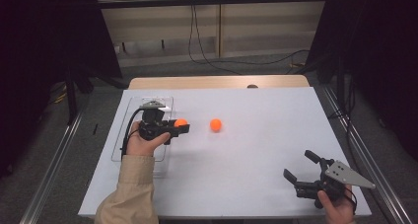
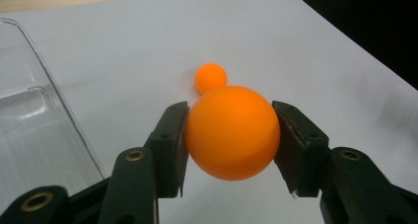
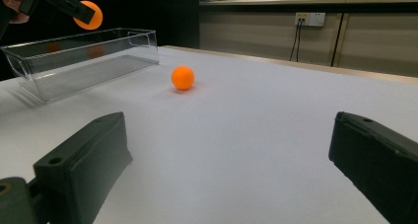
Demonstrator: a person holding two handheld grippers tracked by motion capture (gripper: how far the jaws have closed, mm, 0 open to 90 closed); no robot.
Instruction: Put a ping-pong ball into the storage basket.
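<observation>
Starting at the left, the clear bin [image 1: 125, 135] on the white surface [image 1: 256, 174] looks empty, though faint orange reflections show in its wall, so I judge no ball is stowed yet. Just beside the bin, the left hand-held gripper [image 2: 230, 135] holds one orange ball [image 2: 231, 132] pinched between its jaws above the surface, apparently ready to be dropped in. Farther right a second ball [image 1: 215, 125] waits on the surface, and the right hand-held gripper [image 1: 301, 166] rests near the front edge, jaws wide and empty.
</observation>
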